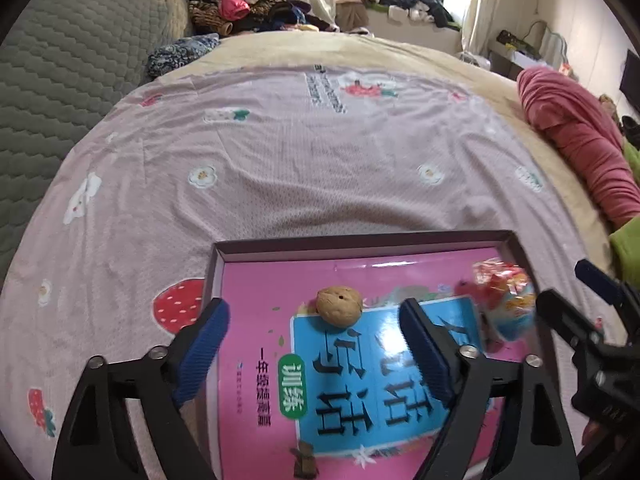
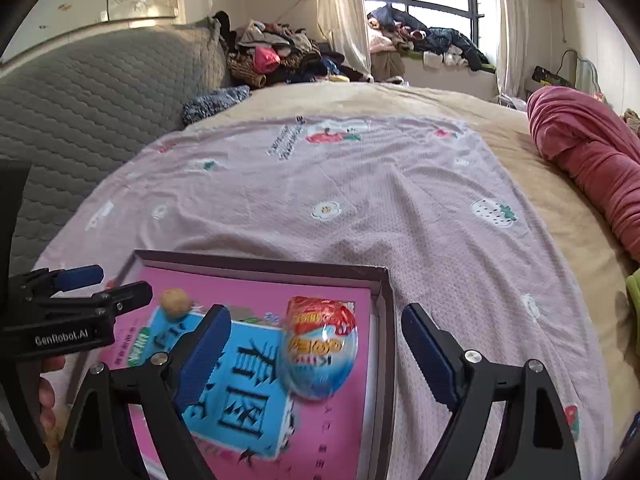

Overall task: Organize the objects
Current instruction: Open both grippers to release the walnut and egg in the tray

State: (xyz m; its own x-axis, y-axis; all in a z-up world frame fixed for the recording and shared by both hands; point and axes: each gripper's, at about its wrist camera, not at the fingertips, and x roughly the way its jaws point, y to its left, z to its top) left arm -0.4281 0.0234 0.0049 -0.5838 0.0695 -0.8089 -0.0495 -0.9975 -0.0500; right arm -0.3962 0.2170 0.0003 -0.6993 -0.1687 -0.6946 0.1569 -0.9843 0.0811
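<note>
A shallow dark-rimmed box (image 1: pixel 360 240) lies on the pink strawberry-print sheet (image 1: pixel 280 160) that covers the bed. Inside it a pink and blue book (image 1: pixel 352 380) fills nearly the whole floor of the box. A walnut (image 1: pixel 339 305) rests on the book near the far wall. A foil-wrapped egg toy (image 2: pixel 320 348) sits on the book just beside the box's right wall; in the left wrist view it is blurred, so its exact contact with that wall is hard to judge.

The left tool (image 1: pixel 314 344) hovers over the box with its blue pads apart and nothing between them, the walnut just ahead. The right tool (image 2: pixel 316 356) also stands apart, its pads straddling the right wall of the box, with the egg toy between them but not gripped.

Beyond the box's far edge the sheet runs wide and flat. A rolled red blanket (image 2: pixel 592 160) borders the right side, and a grey quilted headboard (image 1: pixel 72 64) borders the left.
</note>
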